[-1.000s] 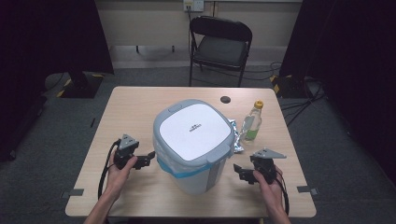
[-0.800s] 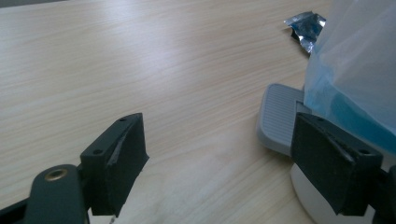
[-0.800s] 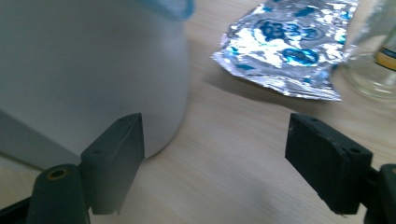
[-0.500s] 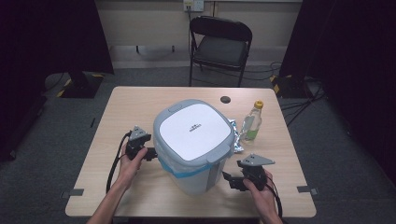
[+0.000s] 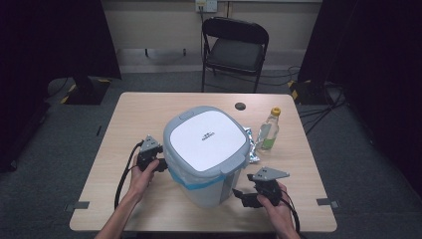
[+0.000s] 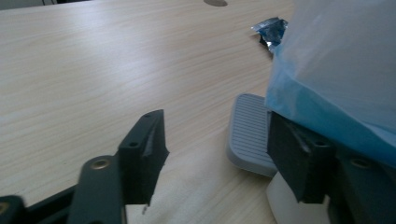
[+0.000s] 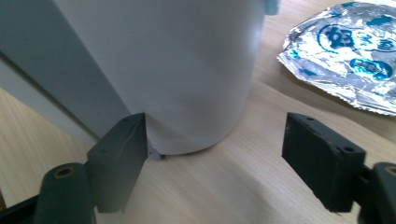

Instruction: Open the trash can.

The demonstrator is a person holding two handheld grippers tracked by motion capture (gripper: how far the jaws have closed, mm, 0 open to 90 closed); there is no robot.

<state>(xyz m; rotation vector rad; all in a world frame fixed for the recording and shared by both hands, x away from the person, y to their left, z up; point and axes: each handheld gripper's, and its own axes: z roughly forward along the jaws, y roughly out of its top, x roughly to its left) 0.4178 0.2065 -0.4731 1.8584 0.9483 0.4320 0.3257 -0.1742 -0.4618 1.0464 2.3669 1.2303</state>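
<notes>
Left hand [image 5: 141,175] comes in from the bottom edge, forearm angled up and right, holding the left gripper [image 5: 160,164] low over the light wooden table [image 5: 124,124]. Jaws wide apart, holding nothing. In the left gripper view the ribbed grey foot pedal [image 6: 250,133] of the bin sits just ahead of the right jaw, close to it; contact unclear. The translucent blue-edged plastic liner [image 6: 336,70] hangs over that jaw.

Right hand [image 5: 276,206] also enters from the bottom, gripping the right gripper [image 5: 239,195] with its grey three-cornered plate on top, pointed left at the base of the bin. Jaws spread wide, empty. In the right gripper view the left jaw tip sits against or just beside the bin's lower wall; the right jaw is clear over bare table.

The task thing, the grey and white rounded lidded trash bin [image 5: 206,144], stands upright between the two grippers, lid closed, body right in front of both.

Beyond the right gripper, up and right: a crumpled silver foil wrapper with blue print [image 7: 348,51] lying flat beside the bin, and a clear plastic bottle with yellow cap [image 5: 268,130] standing upright just past it. A small dark round disc [image 5: 241,106] lies on the far table edge. A black folding chair [image 5: 234,50] stands behind the table, well apart.
</notes>
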